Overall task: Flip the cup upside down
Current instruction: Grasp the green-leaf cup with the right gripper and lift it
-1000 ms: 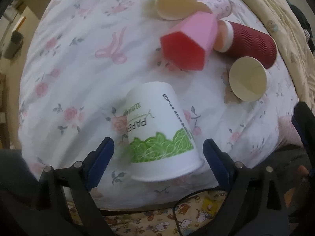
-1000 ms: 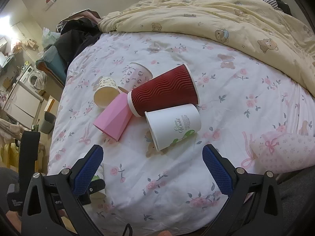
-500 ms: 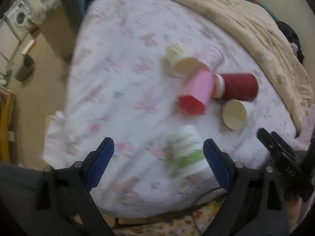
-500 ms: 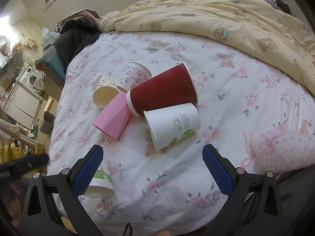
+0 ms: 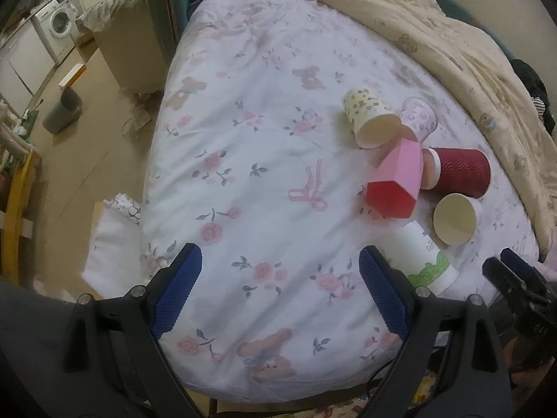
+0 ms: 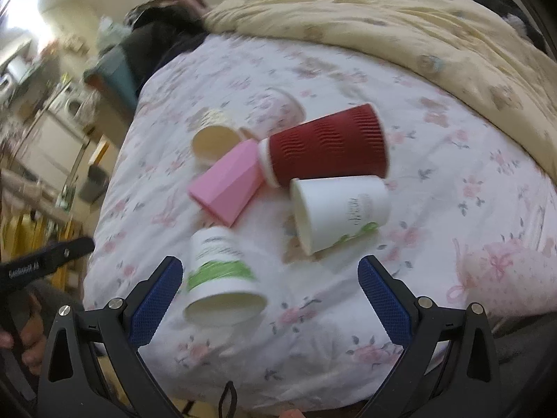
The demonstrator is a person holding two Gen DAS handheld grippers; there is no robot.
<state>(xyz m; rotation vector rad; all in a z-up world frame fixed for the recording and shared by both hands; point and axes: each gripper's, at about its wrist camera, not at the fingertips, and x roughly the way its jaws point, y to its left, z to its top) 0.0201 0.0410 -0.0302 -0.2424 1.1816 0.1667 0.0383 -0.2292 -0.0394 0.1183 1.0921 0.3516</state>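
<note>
The right gripper [image 6: 269, 296] hangs low over the near edge of the floral bedsheet [image 6: 435, 146], its 2 blue fingers spread wide with nothing between them. Just beyond its left finger, the white cup with the green band [image 6: 219, 278] stands mouth-down on its rim, base up, slightly tilted. The left gripper [image 5: 280, 292] hovers higher and off to the side, tilted down at bare sheet, fingers equally wide apart and empty; in its view that cup [image 5: 426, 261] sits past its right finger. Farther back lie 5 tipped cups: white [image 6: 339, 212], pink [image 6: 226, 184], dark red [image 6: 327, 146], yellow-patterned [image 5: 369, 122], pale pink [image 5: 419, 118]
</note>
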